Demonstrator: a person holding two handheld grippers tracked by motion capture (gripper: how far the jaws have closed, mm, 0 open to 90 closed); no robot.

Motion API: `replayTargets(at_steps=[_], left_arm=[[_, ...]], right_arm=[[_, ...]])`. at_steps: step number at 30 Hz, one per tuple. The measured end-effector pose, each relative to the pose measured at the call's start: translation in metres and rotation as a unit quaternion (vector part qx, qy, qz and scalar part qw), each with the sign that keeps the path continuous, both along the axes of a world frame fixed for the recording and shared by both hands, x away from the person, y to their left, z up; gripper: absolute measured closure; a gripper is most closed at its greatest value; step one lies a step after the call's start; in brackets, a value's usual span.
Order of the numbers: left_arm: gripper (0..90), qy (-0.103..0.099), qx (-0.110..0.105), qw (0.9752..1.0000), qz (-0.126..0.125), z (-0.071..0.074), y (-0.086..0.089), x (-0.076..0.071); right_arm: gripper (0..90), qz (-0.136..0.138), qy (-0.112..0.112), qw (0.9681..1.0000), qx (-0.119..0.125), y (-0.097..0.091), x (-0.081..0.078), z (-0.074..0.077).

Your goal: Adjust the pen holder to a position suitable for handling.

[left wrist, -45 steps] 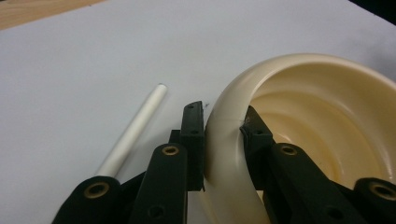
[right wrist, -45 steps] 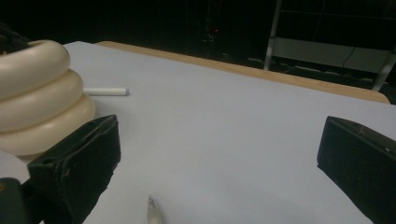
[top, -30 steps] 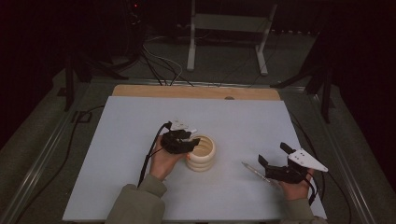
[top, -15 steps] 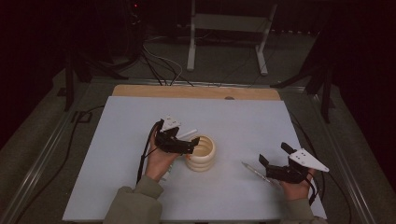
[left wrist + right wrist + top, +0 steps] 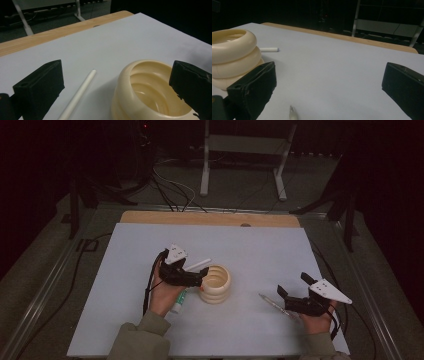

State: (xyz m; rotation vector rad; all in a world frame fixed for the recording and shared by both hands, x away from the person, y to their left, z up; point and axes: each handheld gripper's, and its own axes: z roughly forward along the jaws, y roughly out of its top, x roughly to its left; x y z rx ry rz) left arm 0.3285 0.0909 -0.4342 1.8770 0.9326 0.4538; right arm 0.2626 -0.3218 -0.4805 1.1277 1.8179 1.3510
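The cream ribbed cup (image 5: 215, 283) was seen standing mid-sheet on the white table cover (image 5: 260, 245), flanked by the left gripper (image 5: 199, 279) and, well apart, the right gripper (image 5: 281, 296), both gaping and empty, a wooden edge (image 5: 210, 218) and dark floor beyond.

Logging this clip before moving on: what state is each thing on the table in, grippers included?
Cream ribbed ring-shaped holder: upright, nothing visible inside.
White marker pen with green end: lying flat beside the holder, ungripped.
Clear slim pen: lying flat on the sheet before the right gripper.
Left gripper: open, fingers just opened, straddling the marker and holder rim.
Right gripper: open, holding nothing.
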Motion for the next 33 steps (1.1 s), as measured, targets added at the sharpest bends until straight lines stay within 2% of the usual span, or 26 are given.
replayTargets(at_steps=[7,16,27,33], left_arm=[[0.3,-0.004,0.003,1.0,-0.001,0.001,0.007,-0.004],[0.3,-0.01,0.021,0.9996,0.013,0.004,0.016,-0.01],[0.3,0.002,0.04,0.9988,0.028,0.001,0.026,-0.016],[0.3,0.004,0.045,0.998,0.044,-0.002,0.034,-0.022]], right_arm=[[0.0,0.001,0.001,1.0,-0.001,0.0,0.0,0.0],[0.0,0.001,0.001,1.0,-0.001,0.0,0.001,0.0],[0.0,0.0,0.002,1.0,-0.001,0.0,0.001,-0.001],[0.0,-0.001,0.003,1.0,-0.001,0.0,0.001,-0.001]])
